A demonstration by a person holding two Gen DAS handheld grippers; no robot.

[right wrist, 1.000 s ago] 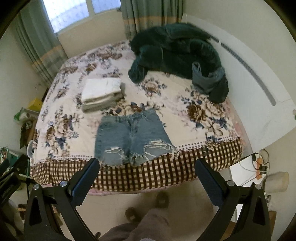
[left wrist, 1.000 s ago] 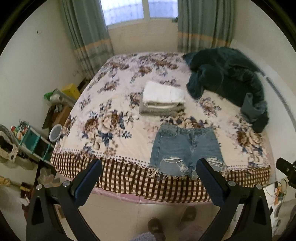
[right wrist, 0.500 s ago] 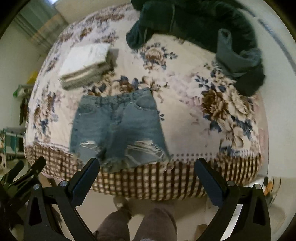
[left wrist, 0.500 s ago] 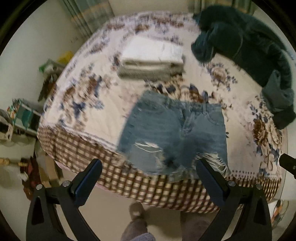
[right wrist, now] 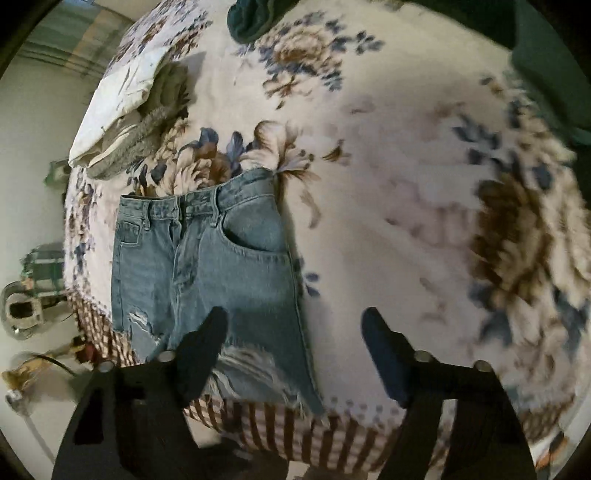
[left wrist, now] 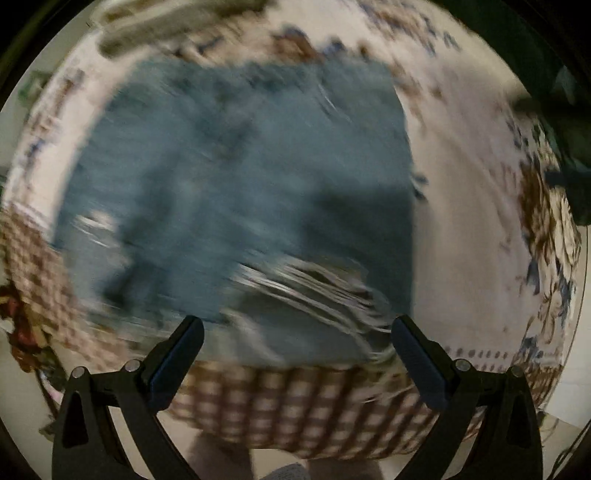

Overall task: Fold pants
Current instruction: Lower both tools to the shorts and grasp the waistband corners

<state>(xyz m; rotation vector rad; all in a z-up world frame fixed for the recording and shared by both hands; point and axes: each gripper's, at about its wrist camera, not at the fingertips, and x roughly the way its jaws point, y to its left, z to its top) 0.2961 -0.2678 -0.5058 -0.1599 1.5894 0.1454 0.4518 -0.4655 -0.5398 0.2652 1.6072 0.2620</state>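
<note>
**Ana:** From the left wrist camera, what did you get?

**Ben:** Mostly blur. The denim shorts (left wrist: 236, 192) filled the middle of that view, lying flat on the floral bedspread (left wrist: 469, 206), with their frayed white hem threads toward the checked border (left wrist: 295, 402) at the bed's near edge. The left claw (left wrist: 295, 354) was spread wide with nothing between its fingers, both tips over that hem edge. Whether they touched the cloth, I couldn't tell.

**Ana:** And the right wrist camera?

**Ben:** Sharper by far. The shorts (right wrist: 207, 273) showed real detail there: waistband at the far end, belt loops, fly, a front pocket and a ripped patch on the left leg. None of that could be read in the left view. The right claw (right wrist: 295, 332) was also released and gripping nothing. Its left finger (right wrist: 203, 350) sat over the lower right leg of the shorts, while its other finger was over bare bedspread (right wrist: 406, 221) just beside the shorts' side seam.

**Ana:** Anything else only that view gave?

**Ben:** A folded stack of pale cloth (right wrist: 129, 110) beyond the waistband, apart from the shorts, and a dark green garment (right wrist: 255, 18) at the top edge. In the left view the stack was only a smear along the top.
</note>
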